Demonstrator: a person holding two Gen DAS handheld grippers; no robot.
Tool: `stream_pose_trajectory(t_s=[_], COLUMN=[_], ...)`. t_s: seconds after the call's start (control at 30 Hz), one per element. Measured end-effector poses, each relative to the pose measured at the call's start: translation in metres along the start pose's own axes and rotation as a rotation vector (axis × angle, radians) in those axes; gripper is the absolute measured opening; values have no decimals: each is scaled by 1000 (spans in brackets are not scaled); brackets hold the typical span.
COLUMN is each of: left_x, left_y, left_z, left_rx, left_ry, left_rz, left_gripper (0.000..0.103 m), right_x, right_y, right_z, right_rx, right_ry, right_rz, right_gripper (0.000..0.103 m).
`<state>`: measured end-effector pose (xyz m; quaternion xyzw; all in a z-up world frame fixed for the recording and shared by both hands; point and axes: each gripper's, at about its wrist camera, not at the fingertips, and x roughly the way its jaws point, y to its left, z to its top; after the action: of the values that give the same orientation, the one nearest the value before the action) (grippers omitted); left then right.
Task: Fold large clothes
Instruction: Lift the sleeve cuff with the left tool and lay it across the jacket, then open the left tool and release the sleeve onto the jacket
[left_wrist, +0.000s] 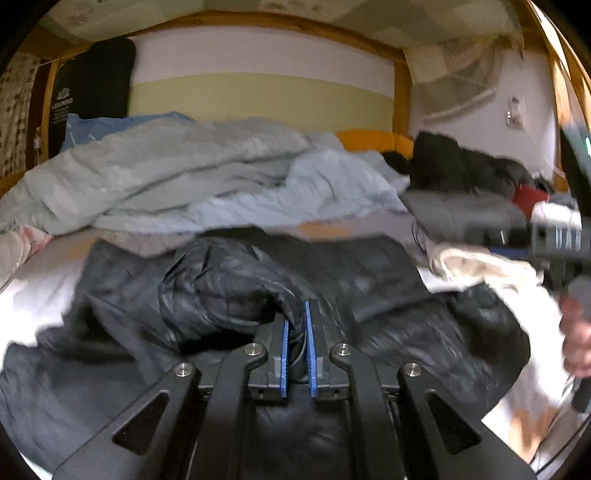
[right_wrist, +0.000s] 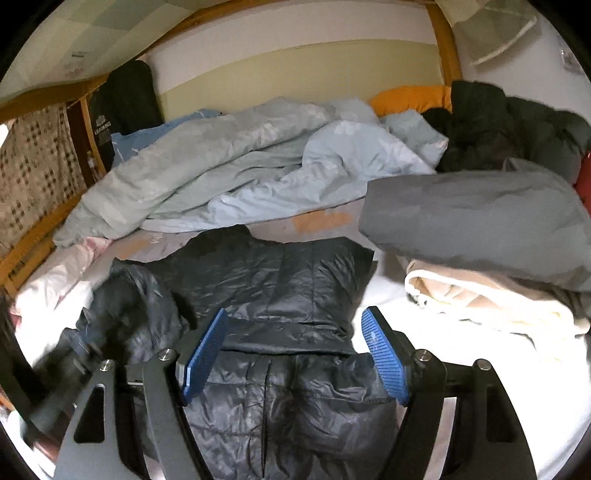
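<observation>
A large black puffer jacket (left_wrist: 388, 295) lies spread on the white bed sheet; it also shows in the right wrist view (right_wrist: 295, 295). My left gripper (left_wrist: 297, 314) is shut on a bunched sleeve of the jacket (left_wrist: 221, 288), lifted over the jacket's body. That sleeve shows at the left in the right wrist view (right_wrist: 136, 306). My right gripper (right_wrist: 295, 325) is open and empty, hovering over the middle of the jacket. The right gripper's body shows blurred at the right edge of the left wrist view (left_wrist: 554, 236).
A rumpled pale blue duvet (right_wrist: 240, 166) lies across the back of the bed. A grey folded garment (right_wrist: 480, 218) sits on a cream one (right_wrist: 498, 306) at the right. Dark clothes (right_wrist: 509, 125) and an orange pillow (right_wrist: 406, 96) lie behind. A wooden bed frame (right_wrist: 37, 236) runs along the left.
</observation>
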<state>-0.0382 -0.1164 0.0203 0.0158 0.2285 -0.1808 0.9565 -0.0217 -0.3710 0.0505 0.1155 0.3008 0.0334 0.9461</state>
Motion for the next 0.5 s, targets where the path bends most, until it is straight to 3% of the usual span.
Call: stream_pose_trajectory(t_s=[0.1,0.23,0.27,0.33,0.37,0.5], left_x=[2,-10,-15,-22,-26,-48], left_y=[-23,-46,-49,-50,-48,-43], left_z=[-19,-41,-45,-53,-57,-68], left_rx=[25,55,70,88,86,91], left_ry=[18,21,16,18,16,13], left_rz=[-1,-52,-40,-44,-40,-56], left_gripper=[10,12,17,39,56,57], right_x=[1,-7,-9,-11,-11,-10], right_y=[-3,2,4,9,12,27], right_z=[0,1,1,-1,-2,-11], right_rx=[8,-15,-20,-32,-37,-65], right_ry=[31,3,0,-1,1,12], right_rz=[33,56,63,75,82,101], right_gripper=[77,77,77,77,77,77])
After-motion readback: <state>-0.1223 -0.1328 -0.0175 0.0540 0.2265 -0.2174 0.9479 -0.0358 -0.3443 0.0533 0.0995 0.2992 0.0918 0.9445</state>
